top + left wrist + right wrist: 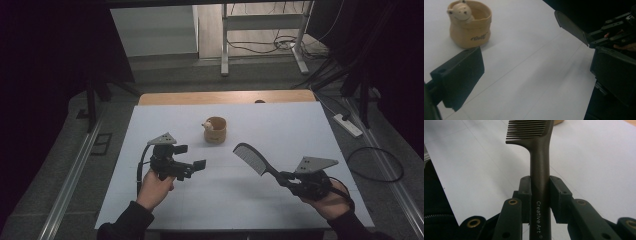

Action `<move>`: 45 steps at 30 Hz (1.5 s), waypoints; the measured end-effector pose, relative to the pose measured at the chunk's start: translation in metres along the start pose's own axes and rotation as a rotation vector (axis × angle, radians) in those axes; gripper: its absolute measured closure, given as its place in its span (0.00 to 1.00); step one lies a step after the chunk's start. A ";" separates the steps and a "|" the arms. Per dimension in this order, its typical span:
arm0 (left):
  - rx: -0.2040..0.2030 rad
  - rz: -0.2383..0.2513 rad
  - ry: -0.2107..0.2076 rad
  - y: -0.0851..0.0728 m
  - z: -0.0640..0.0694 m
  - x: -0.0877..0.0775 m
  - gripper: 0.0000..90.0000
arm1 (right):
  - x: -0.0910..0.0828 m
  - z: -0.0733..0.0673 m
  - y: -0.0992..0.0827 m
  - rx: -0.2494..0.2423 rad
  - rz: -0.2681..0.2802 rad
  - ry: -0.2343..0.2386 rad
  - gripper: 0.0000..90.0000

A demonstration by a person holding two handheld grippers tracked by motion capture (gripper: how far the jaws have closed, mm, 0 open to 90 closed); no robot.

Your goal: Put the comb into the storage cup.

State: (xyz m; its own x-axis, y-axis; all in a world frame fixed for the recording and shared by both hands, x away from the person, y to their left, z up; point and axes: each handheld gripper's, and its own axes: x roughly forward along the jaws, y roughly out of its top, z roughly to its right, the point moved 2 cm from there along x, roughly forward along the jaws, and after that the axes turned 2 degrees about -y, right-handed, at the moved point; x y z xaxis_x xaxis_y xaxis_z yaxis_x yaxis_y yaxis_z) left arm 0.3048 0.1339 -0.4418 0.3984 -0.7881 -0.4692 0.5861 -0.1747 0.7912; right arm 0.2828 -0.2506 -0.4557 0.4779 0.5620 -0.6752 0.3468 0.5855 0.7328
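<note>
table: one white table [300, 125], bare ahead of both pairs of jaws
grippers: two; left gripper [192, 157] stands wide apart, holding nothing; right gripper [540, 195] is clamped on the comb's handle
comb: one dark comb [251, 158], teeth beyond the right jaws
cup: one tan cup [470, 27], just past the left jaws
figure: one, in the cup [461, 11]
lettering: "Creative Art", readable in the right gripper view, unreadable from above

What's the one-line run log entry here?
right gripper: shut on dark plastic comb | left gripper: open, empty | tan ceramic cup: on table
</note>
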 end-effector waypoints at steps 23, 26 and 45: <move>-0.024 -0.019 -0.085 0.031 0.012 0.029 0.00 | 0.003 -0.018 0.007 -0.088 0.047 0.013 0.80; -0.028 -0.020 -0.099 0.032 0.014 0.031 0.00 | 0.004 -0.021 0.007 -0.095 0.054 0.023 0.80; -0.067 -0.073 -0.189 0.029 0.022 0.046 0.00 | 0.008 -0.039 0.014 -0.160 0.101 0.077 0.80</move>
State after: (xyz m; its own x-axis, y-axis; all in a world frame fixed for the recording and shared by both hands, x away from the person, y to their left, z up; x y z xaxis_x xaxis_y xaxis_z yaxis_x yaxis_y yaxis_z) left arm 0.3250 0.0795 -0.4316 0.2173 -0.8724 -0.4378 0.6569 -0.2010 0.7267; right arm 0.2604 -0.2153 -0.4546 0.4382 0.6621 -0.6080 0.1648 0.6057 0.7784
